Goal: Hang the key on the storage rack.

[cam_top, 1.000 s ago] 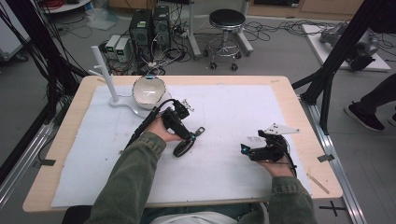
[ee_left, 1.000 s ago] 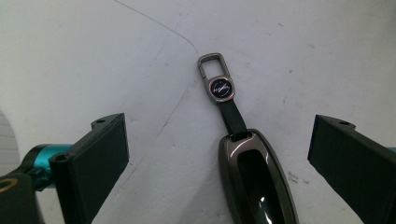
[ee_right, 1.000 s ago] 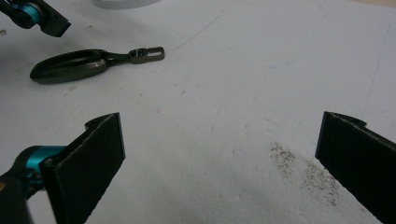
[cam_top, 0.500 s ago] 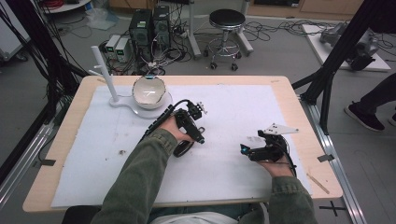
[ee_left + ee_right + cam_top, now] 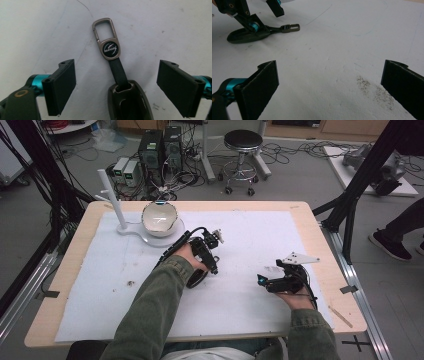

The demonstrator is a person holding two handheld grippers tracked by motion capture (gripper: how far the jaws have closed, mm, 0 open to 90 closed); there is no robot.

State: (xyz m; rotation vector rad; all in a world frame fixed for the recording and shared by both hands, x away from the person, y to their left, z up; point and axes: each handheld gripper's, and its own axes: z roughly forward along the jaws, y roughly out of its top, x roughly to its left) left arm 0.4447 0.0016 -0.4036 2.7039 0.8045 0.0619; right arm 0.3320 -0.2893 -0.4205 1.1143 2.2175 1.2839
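A: What is the biggest thing there?

B: A pale wooden rectangular table (image 5: 75, 270), nearly all covered by a white foam sheet (image 5: 250, 245) with a few dark specks and smudges on it.

A: And standing on that sheet?

B: At the far left, a white flat stand with an upright white post (image 5: 117, 212), and a round white bowl (image 5: 160, 218) sitting on the stand's base.

A: Where are the person's arms?

B: Both come in from the near edge in olive-green sleeves (image 5: 150, 315). The left hand-held gripper (image 5: 207, 251) is near the middle of the sheet, just in front of the bowl. The right hand-held gripper (image 5: 272, 281) is toward the right side, well apart from the left one, with a grey three-cornered plate (image 5: 299, 257) on top.

A: How do the jaws stand?

B: In the left gripper view the two black jaws are spread wide, touching nothing. In the right gripper view the jaws are also spread wide, over bare sheet with a patch of dark grit (image 5: 374, 91).

A: What lies between the left jaws?

B: A dark olive-grey car key case (image 5: 130, 102) flat on the sheet, between the jaws but clear of both. A short black strap (image 5: 119, 71) runs from it to a brushed-metal clip with a round black badge (image 5: 107, 41). The right gripper view shows the same case (image 5: 247, 35) lying under the left hand-held gripper (image 5: 255, 15), its clip (image 5: 290, 28) pointing away.
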